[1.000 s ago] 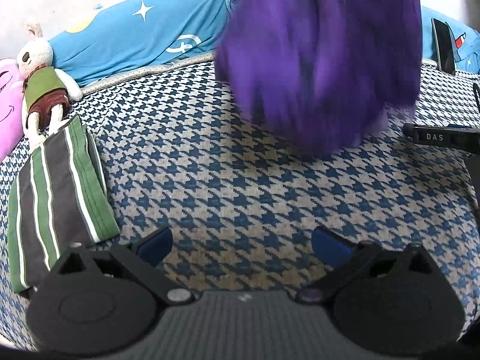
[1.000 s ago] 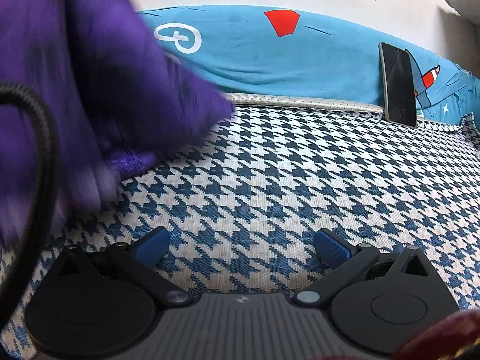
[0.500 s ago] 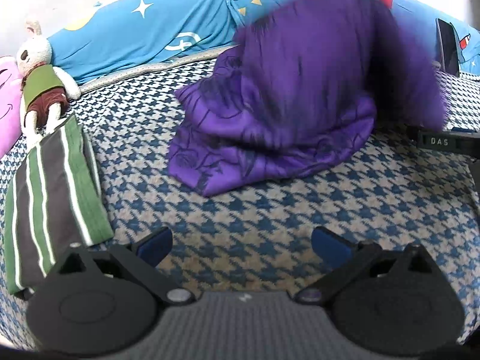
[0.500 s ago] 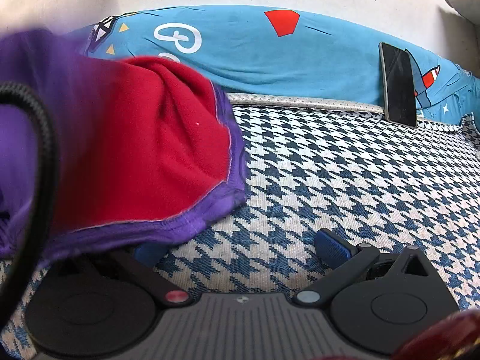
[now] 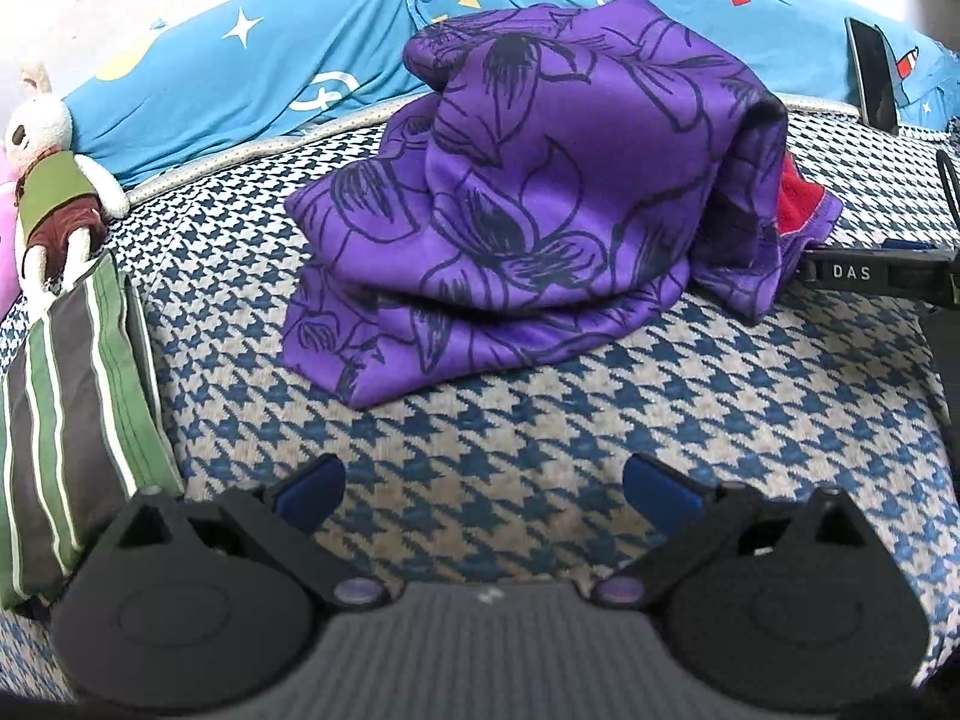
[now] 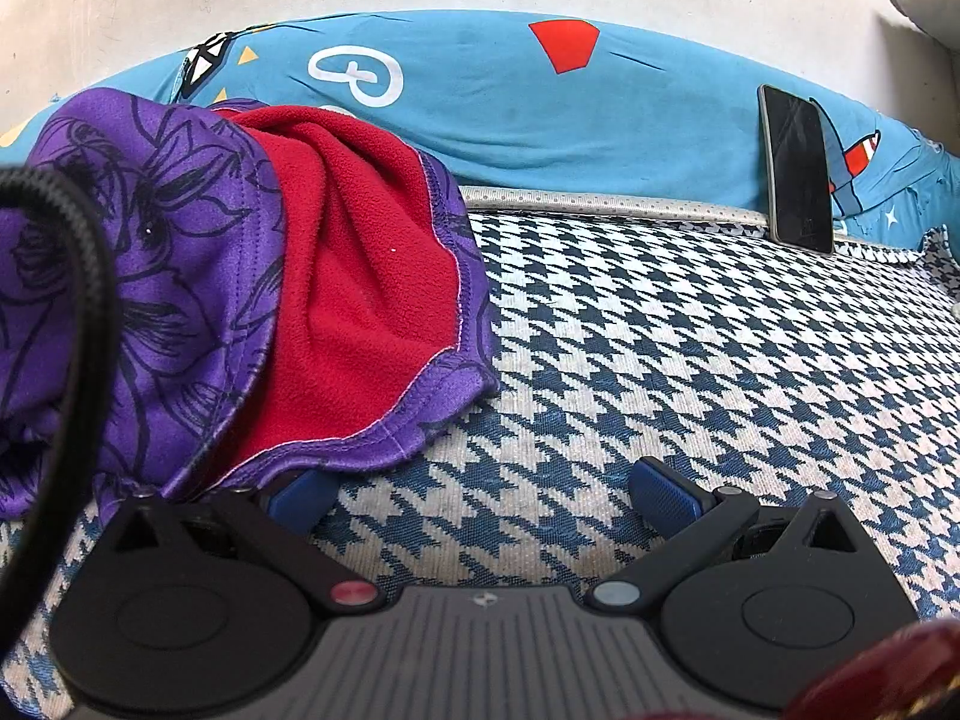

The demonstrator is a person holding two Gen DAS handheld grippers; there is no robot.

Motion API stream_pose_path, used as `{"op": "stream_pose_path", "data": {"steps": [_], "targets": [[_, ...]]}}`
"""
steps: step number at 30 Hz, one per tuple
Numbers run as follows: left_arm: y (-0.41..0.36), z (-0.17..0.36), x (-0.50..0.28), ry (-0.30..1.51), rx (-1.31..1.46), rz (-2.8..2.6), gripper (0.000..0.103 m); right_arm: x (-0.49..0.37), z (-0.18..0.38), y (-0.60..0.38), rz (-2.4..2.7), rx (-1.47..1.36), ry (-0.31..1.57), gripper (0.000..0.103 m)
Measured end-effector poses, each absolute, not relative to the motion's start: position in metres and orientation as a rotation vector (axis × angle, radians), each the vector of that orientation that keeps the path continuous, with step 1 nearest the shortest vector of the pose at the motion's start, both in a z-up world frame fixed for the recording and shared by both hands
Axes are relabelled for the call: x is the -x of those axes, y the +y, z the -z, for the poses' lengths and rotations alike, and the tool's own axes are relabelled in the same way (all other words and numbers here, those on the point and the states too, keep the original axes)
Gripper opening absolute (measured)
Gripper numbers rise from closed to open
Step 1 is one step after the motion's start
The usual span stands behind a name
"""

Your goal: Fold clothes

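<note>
On the houndstooth bed [image 5: 480,438] ahead of me, the purple garment [image 5: 540,192] lies in a crumpled heap, its dark flower print outward and its red lining [image 6: 360,300] showing at the open hem. My left claw [image 5: 483,483] is spread wide and empty, well short of the heap. My right claw [image 6: 483,495] is wide too and holds nothing; the hem droops over its left finger [image 6: 297,501]. To my left a folded striped cloth [image 5: 66,420] lies flat, with a plush rabbit [image 5: 51,180] beyond it. A phone [image 6: 798,168] leans against the blue bolster [image 6: 540,120] at the back.
</note>
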State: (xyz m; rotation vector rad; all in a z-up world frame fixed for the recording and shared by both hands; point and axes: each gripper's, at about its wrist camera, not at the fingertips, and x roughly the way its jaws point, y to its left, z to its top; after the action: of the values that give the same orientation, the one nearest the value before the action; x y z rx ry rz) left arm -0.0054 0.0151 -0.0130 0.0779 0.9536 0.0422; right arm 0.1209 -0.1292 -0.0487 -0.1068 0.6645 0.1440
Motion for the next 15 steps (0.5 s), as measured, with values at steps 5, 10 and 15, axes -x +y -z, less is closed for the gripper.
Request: {"op": "stream_pose_path", "data": {"steps": [5, 10, 15], "targets": [[0.022, 0.0095, 0.0055, 0.952, -0.055, -0.043, 0.103, -0.1209, 0.0488, -0.1292, -0.144, 0.105, 0.663, 0.103], [0.0213, 0.008, 0.0044, 0.948, -0.047, -0.045, 0.103, -0.1208, 0.049, -0.1292, -0.144, 0.105, 0.663, 0.103], [0.0166, 0.012, 0.0025, 0.951, -0.062, -0.049, 0.103, -0.121, 0.049, -0.1291, -0.143, 0.106, 0.663, 0.103]]}}
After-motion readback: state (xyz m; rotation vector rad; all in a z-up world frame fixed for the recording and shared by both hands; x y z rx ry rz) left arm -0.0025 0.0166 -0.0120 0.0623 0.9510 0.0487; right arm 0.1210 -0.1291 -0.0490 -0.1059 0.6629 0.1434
